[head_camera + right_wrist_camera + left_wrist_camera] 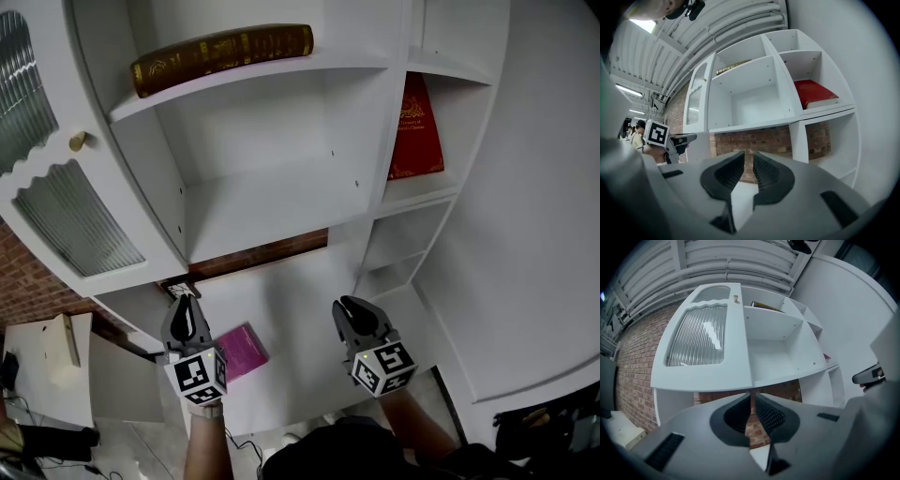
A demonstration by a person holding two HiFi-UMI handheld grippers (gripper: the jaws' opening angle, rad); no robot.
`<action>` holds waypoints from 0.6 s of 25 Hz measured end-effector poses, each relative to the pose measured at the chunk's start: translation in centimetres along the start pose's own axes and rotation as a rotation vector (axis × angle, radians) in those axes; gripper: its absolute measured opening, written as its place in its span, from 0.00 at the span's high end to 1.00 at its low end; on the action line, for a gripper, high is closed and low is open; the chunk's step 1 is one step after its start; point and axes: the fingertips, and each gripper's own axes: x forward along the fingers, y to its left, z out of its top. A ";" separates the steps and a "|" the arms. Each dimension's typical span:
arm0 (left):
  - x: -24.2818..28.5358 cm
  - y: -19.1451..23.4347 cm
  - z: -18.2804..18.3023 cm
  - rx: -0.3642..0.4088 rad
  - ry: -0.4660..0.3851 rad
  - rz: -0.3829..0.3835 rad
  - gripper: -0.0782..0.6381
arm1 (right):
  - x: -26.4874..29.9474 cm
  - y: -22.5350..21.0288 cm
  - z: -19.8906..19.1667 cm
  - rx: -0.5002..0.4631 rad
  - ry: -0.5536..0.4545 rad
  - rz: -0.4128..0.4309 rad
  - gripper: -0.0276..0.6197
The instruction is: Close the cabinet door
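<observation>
White cabinet with its glass-paned cabinet door swung wide open at the left, brass knob on its free edge; a brown book and a red book lie on the shelves. Left gripper sits just under the door's lower corner, fingers all but closed on nothing. Right gripper faces the lower shelves, fingers slightly apart and empty.
</observation>
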 end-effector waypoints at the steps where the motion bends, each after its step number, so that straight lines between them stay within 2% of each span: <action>1: -0.3 -0.2 -0.3 0.003 0.007 -0.007 0.84 | 0.1 0.3 -0.2 -0.001 0.004 0.012 0.86; 10: -3.1 -0.4 -3.0 0.018 0.047 0.002 0.84 | 1.3 3.4 -2.1 -0.007 0.045 0.115 0.86; 15: -5.3 -0.6 -5.1 0.001 0.095 -0.005 0.84 | 1.7 5.8 -3.8 -0.022 0.079 0.179 0.86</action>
